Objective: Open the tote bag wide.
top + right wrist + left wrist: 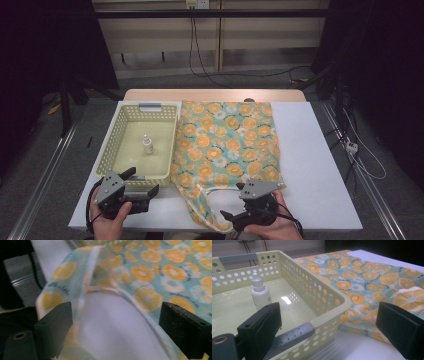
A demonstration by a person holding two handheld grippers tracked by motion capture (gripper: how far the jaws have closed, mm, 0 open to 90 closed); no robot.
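Both our tongs stand released, with nothing between their jaws. Our right gripper [235, 216] sits at the near edge of the table [310, 165], pointing at the looped handle [212, 197] of the orange-print cloth bag [225, 142]; in the right gripper view the handle strap [85, 285] rises just ahead of the spread jaws and is not yet between them. Our left gripper [142, 187] rests just in front of the yellow basket [116, 135], close to its near rim. We judge the bag light, thin and floppy: it will sag and fold wherever we lift it, so the hemmed strap or the mouth's edge is the best place to pinch. The bag lies flat just right of the basket, touching its side, handles toward us. A small white bottle [147, 145] stands upright inside the basket.
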